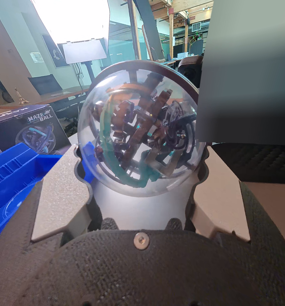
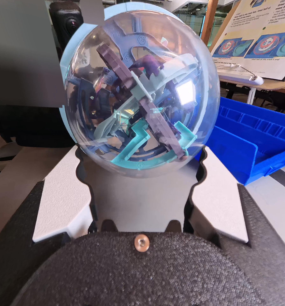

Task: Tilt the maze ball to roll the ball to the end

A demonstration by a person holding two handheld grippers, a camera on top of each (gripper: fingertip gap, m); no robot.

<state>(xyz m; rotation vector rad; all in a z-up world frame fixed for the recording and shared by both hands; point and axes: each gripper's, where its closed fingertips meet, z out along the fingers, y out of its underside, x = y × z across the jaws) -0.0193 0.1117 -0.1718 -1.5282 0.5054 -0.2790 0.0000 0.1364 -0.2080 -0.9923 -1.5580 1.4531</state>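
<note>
The maze ball [image 1: 138,129] is a clear sphere with brown, teal and dark tracks inside, held up above the table between both grippers. My left gripper [image 1: 141,149] is shut on it, with its fingertips [image 1: 75,149] pressed against the sphere's sides. My right gripper [image 2: 140,149] is shut on the same maze ball [image 2: 141,92] from the opposite side. A small steel ball [image 1: 182,136] sits on a dark spiral track at the right of the sphere. It also shows in the right wrist view [image 2: 93,113] at the left. A pale blue ring [image 2: 64,66] runs around the sphere's far half.
A blue plastic bin [image 1: 14,173] lies left of the left gripper, and it shows in the right wrist view [image 2: 254,140] at the right. The maze ball's dark box [image 1: 27,125] stands behind it. An instruction sheet [image 2: 254,41] stands at the back right. A light panel [image 1: 84,51] stands behind.
</note>
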